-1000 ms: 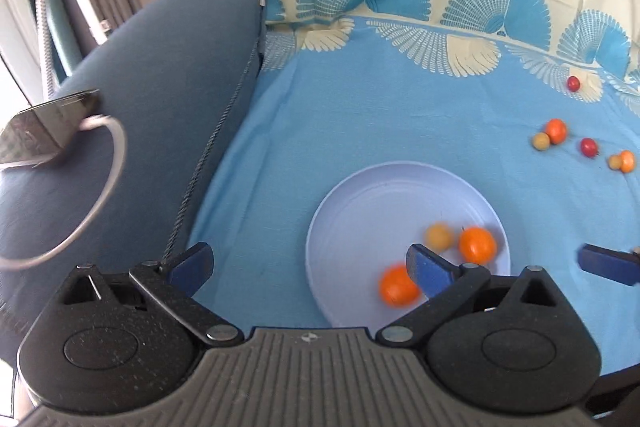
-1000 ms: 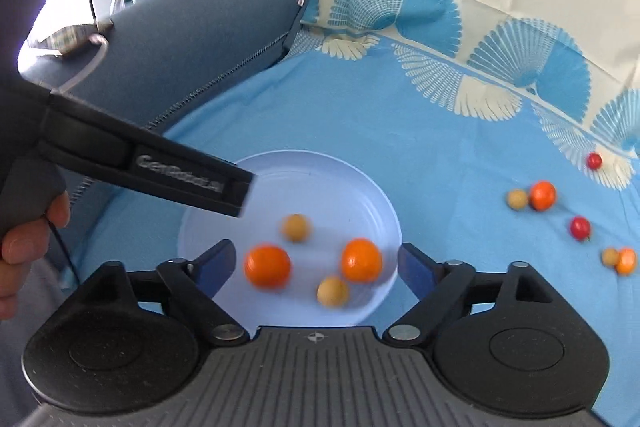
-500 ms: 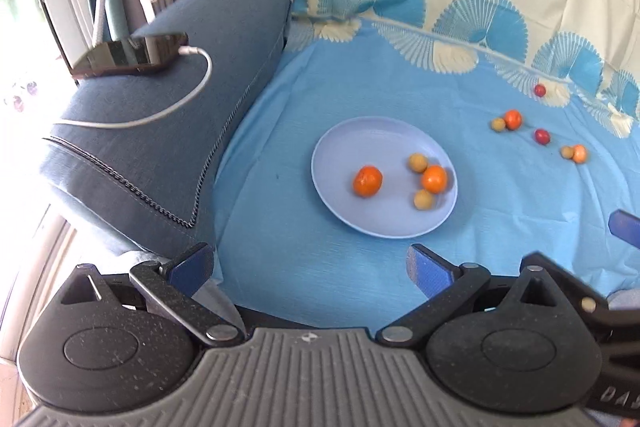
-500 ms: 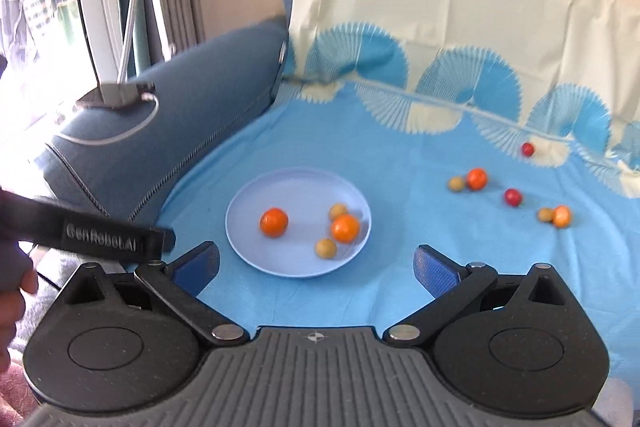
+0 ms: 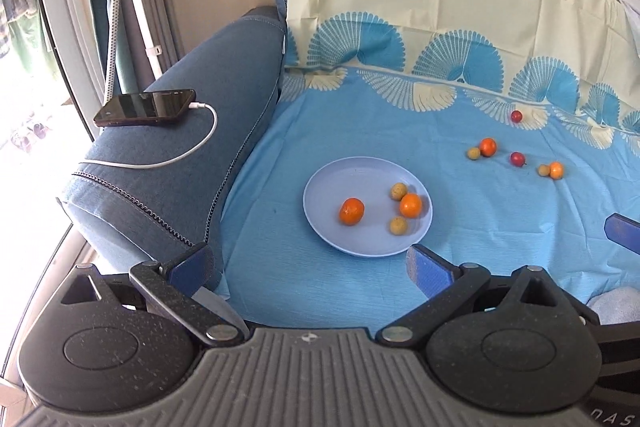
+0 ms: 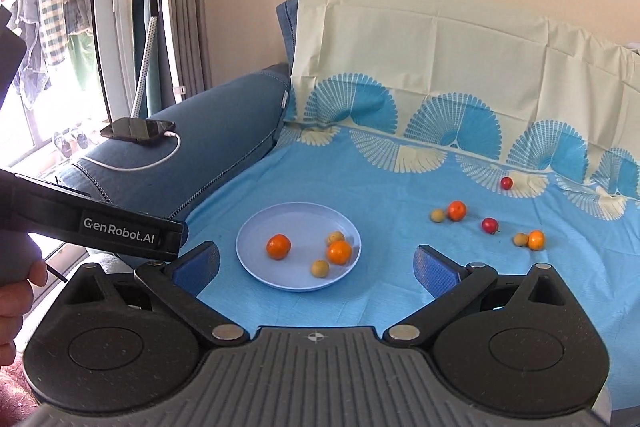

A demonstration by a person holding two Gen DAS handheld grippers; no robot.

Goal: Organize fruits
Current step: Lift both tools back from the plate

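A pale blue plate point(image 5: 320, 187) point(image 6: 256, 227) lies on the blue sheet and holds two oranges point(image 5: 351, 211) point(image 6: 339, 251) and two small tan fruits point(image 5: 398, 225) point(image 6: 320, 267). Several loose fruits lie to its right: an orange point(image 5: 488, 147) point(image 6: 456, 210), a red one point(image 5: 517, 158) point(image 6: 490, 225), another red one point(image 5: 516, 115) and a tan-and-orange pair point(image 5: 556, 169) point(image 6: 535, 239). My left gripper point(image 5: 310, 265) is open and empty, held back from the plate. My right gripper point(image 6: 316, 265) is open and empty too, also short of the plate.
A dark blue sofa arm point(image 5: 192, 147) stands left of the sheet, with a phone point(image 5: 146, 107) on a white cable on top. A cream cloth point(image 5: 440, 7) covers the backrest. A garment steamer stand point(image 6: 154, 27) is by the window.
Both grippers have pulled back and up from the plate, so the whole sheet shows. A second tan fruit now lies on the plate. Both stay open.
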